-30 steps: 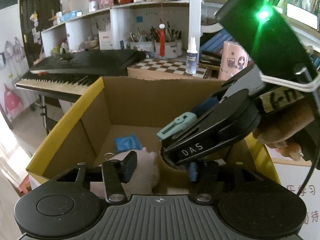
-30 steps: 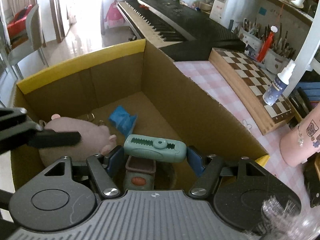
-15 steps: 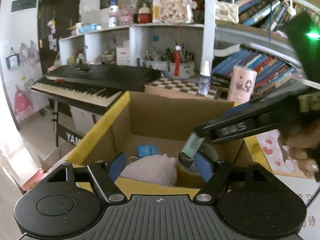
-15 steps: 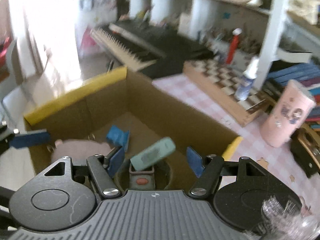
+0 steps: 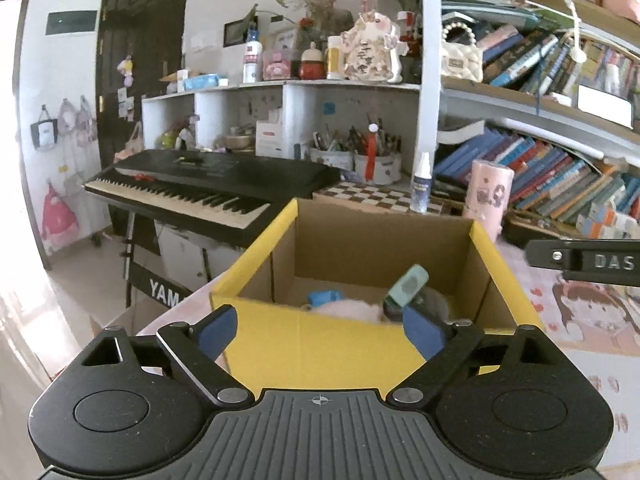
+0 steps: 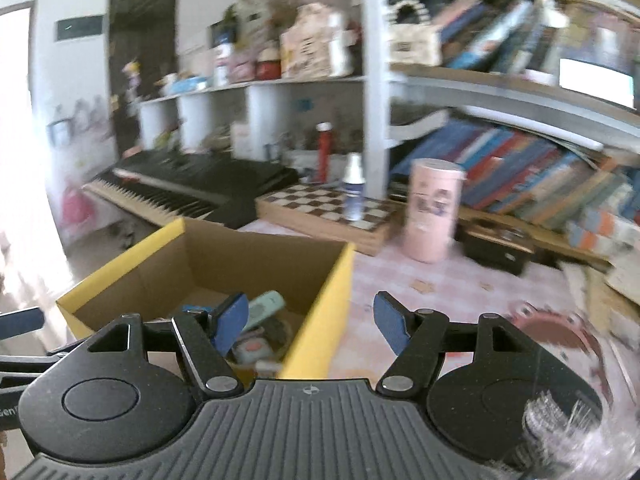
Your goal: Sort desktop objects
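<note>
**Both grippers empty at the box**

The left gripper [image 5: 320,326] hangs just short of the box [image 5: 320,344], pointing over its yellow near wall. Its jaws are opening and already stand wide; nothing lies between the blue pads [image 5: 218,328], only the box wall beyond them.

Ahead of that gripper, inside the box, a pink plush [image 5: 352,310] lies against the near wall, a green stapler [image 5: 406,290] leans tilted on a roll of tape [image 5: 434,304] toward the right pad, and a small blue item [image 5: 324,297] sits further back.

The right gripper [image 6: 310,322] has its jaws apart and holds nothing. It straddles the box's right yellow wall [image 6: 320,320]: the left pad is over the interior, the right pad over the pink checked table [image 6: 400,276]. This view is blurred, so the contents below the left pad are hard to read; the stapler [image 6: 262,312] seems to lie there with a reddish patch under it.

Beyond the box stand a chessboard [image 6: 324,216], a spray bottle [image 6: 354,188] on it, a pink cup [image 6: 434,210], and a keyboard [image 5: 200,188] to the left.
</note>
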Available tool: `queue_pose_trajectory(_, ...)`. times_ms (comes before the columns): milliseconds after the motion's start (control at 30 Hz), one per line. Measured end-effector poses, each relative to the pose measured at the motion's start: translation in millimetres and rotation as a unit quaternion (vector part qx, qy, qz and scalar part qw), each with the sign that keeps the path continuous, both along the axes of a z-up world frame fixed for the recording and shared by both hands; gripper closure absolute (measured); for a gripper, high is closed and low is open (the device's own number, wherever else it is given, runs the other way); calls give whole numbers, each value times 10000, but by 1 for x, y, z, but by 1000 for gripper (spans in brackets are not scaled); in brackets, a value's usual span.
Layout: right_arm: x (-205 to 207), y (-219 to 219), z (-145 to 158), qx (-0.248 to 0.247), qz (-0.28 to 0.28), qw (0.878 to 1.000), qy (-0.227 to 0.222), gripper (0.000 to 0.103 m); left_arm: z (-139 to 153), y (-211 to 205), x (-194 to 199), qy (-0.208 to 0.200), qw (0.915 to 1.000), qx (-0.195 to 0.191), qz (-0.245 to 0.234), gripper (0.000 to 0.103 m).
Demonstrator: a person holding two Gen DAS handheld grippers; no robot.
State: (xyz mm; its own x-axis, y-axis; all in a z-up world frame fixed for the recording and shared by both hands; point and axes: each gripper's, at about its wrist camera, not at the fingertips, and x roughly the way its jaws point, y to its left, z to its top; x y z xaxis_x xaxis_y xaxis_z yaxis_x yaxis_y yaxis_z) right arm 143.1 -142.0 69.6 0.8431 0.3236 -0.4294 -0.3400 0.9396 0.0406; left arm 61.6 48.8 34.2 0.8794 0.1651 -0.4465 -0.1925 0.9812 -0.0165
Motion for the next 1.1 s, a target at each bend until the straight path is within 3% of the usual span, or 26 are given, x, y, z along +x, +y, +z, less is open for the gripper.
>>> queue_pose_trajectory(267,-76,-15,-18,-75,-728,9973,-77,31,-10,-1,-42,199,9995,61,-255,7)
queue_pose_trajectory(567,-148,-20,-44,-179,-1387,9899,213,24,-21,-13,-76,381,9970,147,-662,5)
queue_pose_trajectory(767,-179,-27,-55,-179,-1643,9854,413,18,-24,-20,-86,530,9937,192,-964,4)
queue_pose_trajectory(1100,-198,-37,-57,-224,-1925,9797,514,3,-27,-29,-90,637,9924,148,-1038,0)
